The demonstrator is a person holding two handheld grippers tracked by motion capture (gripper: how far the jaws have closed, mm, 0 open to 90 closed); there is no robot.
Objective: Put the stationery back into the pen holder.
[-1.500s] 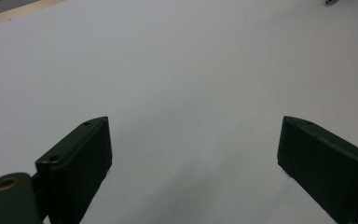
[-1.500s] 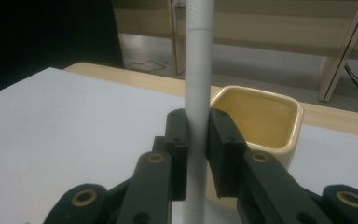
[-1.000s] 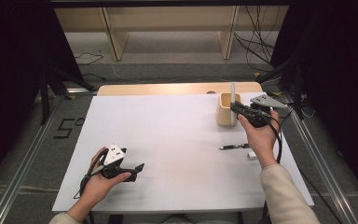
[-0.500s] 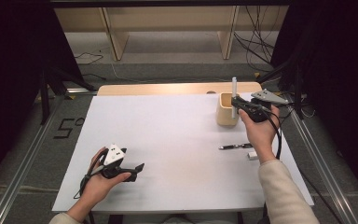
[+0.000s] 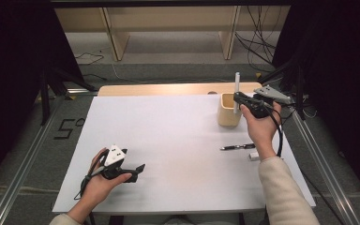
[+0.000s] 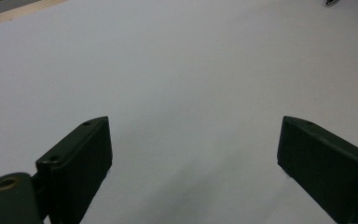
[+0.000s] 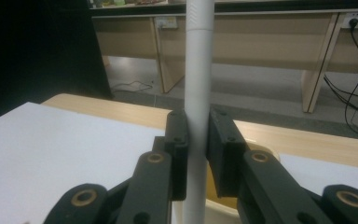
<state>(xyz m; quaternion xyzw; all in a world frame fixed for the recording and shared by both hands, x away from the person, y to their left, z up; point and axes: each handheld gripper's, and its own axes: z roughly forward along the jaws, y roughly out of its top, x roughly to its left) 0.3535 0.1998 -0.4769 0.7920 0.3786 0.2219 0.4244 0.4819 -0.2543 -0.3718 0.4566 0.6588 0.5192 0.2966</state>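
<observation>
My right gripper (image 5: 237, 99) (image 7: 197, 140) is shut on a white pen (image 5: 236, 91) (image 7: 197, 70), held upright above a beige cup (image 5: 228, 110) at the table's far right. The pen's lower end reaches down toward the cup's mouth (image 7: 223, 212). A dark pen (image 5: 236, 147) lies flat on the white table top (image 5: 168, 140) near my right forearm. My left gripper (image 5: 138, 169) (image 6: 193, 154) rests low at the front left, its jaws wide open over bare white surface with nothing between them.
A small white block (image 5: 253, 156) lies next to the dark pen. A wooden strip (image 5: 168, 89) runs along the table's far edge. Beyond it stand bench legs and cables on the floor (image 5: 262, 42). Metal rails (image 5: 318, 164) flank the table.
The right gripper has lifted slightly with the white pen, which now stands higher over the cup. The left hand has stayed where it was.
</observation>
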